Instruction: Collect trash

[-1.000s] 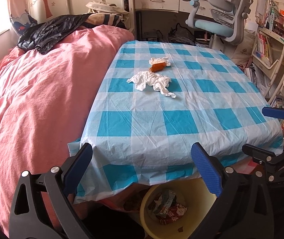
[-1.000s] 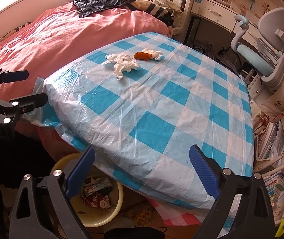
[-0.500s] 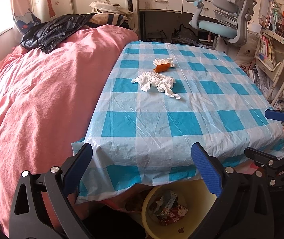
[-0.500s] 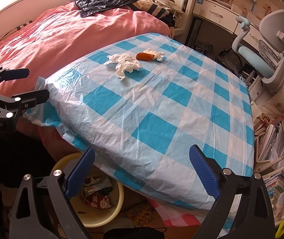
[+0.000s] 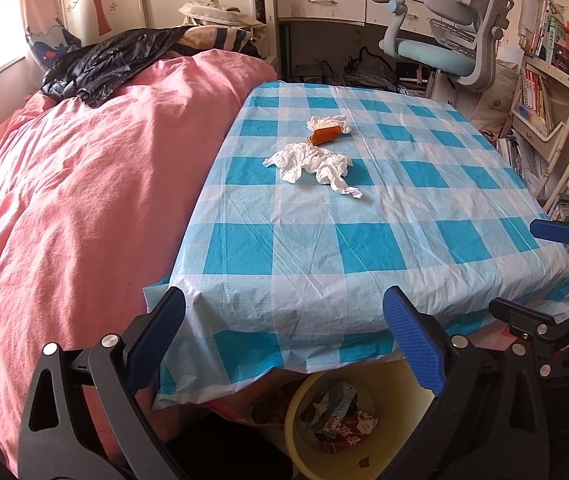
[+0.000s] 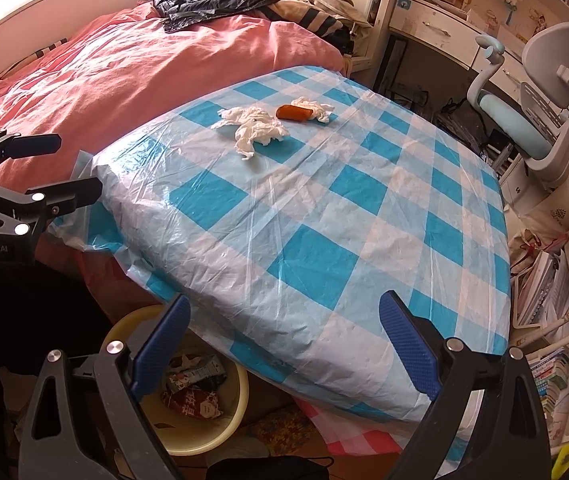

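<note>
Your left gripper (image 5: 284, 344) and right gripper (image 6: 284, 344) both hang at the table's (image 5: 364, 264) near edge, jaws wide apart, holding nothing. The tissue (image 5: 312, 162) and sausage (image 5: 325, 135) lie well ahead, bare cloth between. The bin (image 6: 188, 436) sits below the edge.

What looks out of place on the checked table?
Litter on the blue checked tablecloth: a crumpled white tissue, an orange sausage-like piece lying on a smaller tissue. The yellow bin sits below.
</note>
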Demonstrator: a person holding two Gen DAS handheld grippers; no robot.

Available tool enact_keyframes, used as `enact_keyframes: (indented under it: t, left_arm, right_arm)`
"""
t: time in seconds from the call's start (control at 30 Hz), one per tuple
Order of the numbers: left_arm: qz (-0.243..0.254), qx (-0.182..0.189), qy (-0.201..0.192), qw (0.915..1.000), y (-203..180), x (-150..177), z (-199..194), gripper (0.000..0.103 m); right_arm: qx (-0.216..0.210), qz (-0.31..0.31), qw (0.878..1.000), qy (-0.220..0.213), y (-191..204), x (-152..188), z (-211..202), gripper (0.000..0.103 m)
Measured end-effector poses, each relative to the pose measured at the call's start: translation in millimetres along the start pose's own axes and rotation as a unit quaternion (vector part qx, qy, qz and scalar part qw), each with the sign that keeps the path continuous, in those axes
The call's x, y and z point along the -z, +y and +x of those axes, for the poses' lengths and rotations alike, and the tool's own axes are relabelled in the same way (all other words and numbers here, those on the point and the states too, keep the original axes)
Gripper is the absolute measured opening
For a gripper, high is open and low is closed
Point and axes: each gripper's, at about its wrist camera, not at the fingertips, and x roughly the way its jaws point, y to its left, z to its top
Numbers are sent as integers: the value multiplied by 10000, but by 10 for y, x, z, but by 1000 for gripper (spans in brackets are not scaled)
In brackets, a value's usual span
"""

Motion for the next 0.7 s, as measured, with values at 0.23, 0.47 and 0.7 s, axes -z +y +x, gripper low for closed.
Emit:
enact_keyframes:
  t: [0.23,0.47,0.7]
  left_arm:
    - [6,4,-1,10000,0,-1,0,95]
    - [5,3,1,10000,0,-2,-1,95]
    - [-4,6,5,10000,1,-4,0,95]
  right_arm:
    - [-4,-2,10000,-4,5,1,0,92]
    - [-8,-20,10000,-2,18,-5,2,92]
    - [-21,-78,10000,16,46,-2,12,92]
